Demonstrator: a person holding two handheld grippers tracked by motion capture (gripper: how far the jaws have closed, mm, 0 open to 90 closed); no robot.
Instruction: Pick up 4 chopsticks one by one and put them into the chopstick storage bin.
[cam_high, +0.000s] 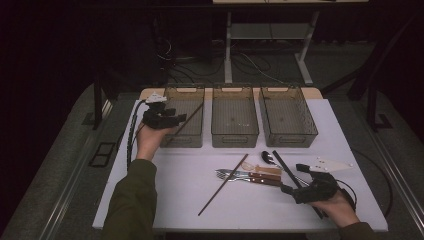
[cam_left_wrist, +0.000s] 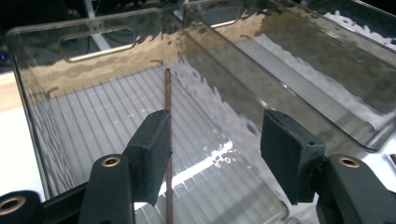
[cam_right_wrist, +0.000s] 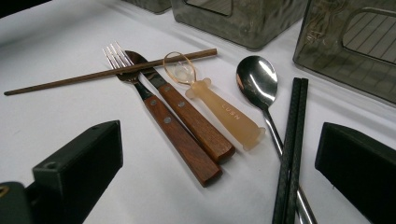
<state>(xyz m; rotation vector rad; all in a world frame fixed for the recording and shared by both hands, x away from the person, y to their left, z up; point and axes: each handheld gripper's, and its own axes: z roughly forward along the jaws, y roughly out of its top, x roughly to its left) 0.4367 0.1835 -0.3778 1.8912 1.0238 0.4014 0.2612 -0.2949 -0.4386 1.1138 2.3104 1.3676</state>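
While spread wide over the left bin (cam_left_wrist: 56, 93), the left hand-held gripper (cam_left_wrist: 215, 144) grips nothing — a brown chopstick (cam_left_wrist: 168, 112) brushes one pad.

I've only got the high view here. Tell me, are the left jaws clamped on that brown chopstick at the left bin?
Observer: No. In the left gripper view the left gripper stands open; the brown chopstick lies along one pad, and the other pad is well clear of it.
Operator: Where does the stick's far end point?
Observer: At the foot of the left bin's far wall, the one with the handle cutout.
Operator: Anything small under the right hand?
Observer: The right gripper is open above a translucent amber spoon with letters on its handle, between the wooden-handled knife and the steel spoon.
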